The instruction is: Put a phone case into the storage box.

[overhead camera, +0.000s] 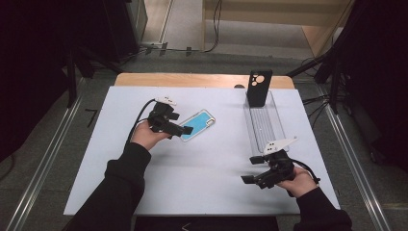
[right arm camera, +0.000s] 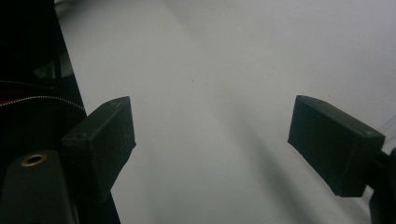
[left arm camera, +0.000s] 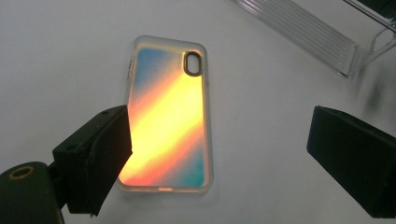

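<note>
Phone case (left arm camera: 168,116): clear rim, iridescent back, blue at corners, diagonal yellow-orange band in left gripper view; turquoise in high view (overhead camera: 198,124). Standing phone (overhead camera: 259,87) upper right: black. Ribbed rack (overhead camera: 263,126): transparent. Table cover (overhead camera: 207,163): white. Grippers' jaws: black.

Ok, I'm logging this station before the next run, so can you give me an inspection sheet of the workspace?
Surface: white table sheet, flat, on a wooden tabletop.
Job's things: iridescent phone case with clear rim lying flat, camera cutout away from the gripper; black phone case standing upright at the far end of a clear ribbed plastic tray.
Clutter: nothing seen.
Grippers: left gripper open, jaws either side of the iridescent case's near end, left jaw overlapping its edge; right gripper open over bare sheet.
Cables: black cable trailing from the left gripper.
Surroundings: grey floor, metal rails, dark stands, floor cables.
</note>
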Demonstrator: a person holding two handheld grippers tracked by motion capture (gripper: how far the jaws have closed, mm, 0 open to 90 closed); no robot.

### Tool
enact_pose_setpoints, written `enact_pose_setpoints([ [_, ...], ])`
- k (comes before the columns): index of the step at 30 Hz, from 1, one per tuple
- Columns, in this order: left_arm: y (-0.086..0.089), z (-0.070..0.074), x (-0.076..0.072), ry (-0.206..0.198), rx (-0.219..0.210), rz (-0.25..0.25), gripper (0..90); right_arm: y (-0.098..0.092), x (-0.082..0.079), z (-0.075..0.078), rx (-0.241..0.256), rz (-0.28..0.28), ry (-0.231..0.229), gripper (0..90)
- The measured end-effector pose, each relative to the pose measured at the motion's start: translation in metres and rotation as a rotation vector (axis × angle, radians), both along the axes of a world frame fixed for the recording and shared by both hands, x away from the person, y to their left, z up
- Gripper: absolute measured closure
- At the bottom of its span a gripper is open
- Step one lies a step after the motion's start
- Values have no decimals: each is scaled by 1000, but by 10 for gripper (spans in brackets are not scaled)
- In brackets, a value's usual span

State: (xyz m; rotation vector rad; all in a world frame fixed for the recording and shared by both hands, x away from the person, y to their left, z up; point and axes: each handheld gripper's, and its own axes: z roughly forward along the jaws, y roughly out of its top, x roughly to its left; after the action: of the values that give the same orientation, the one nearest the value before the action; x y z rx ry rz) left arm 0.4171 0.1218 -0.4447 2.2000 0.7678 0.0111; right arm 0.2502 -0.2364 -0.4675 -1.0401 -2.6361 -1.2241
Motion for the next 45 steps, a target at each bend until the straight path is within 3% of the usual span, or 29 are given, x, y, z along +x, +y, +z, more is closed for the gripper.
enact_pose_setpoints([
  [4,-4,-3,9,15,9,-3,78,2,0,-1,-7,5,6,129],
  [8,-10,-7,17,-16,56,3,79,3,-1,-1,-6,9,8,130],
  [18,-23,-15,31,-20,80,3,82,2,-1,-1,-4,4,4,129],
  [22,-27,-21,32,-10,86,5,82,2,-1,-1,-5,6,3,129],
  [41,-41,-50,31,7,216,-15,82,2,-1,-1,-8,6,11,129],
  [45,-42,-51,30,-13,230,-20,81,2,-1,-2,-14,6,16,129],
])
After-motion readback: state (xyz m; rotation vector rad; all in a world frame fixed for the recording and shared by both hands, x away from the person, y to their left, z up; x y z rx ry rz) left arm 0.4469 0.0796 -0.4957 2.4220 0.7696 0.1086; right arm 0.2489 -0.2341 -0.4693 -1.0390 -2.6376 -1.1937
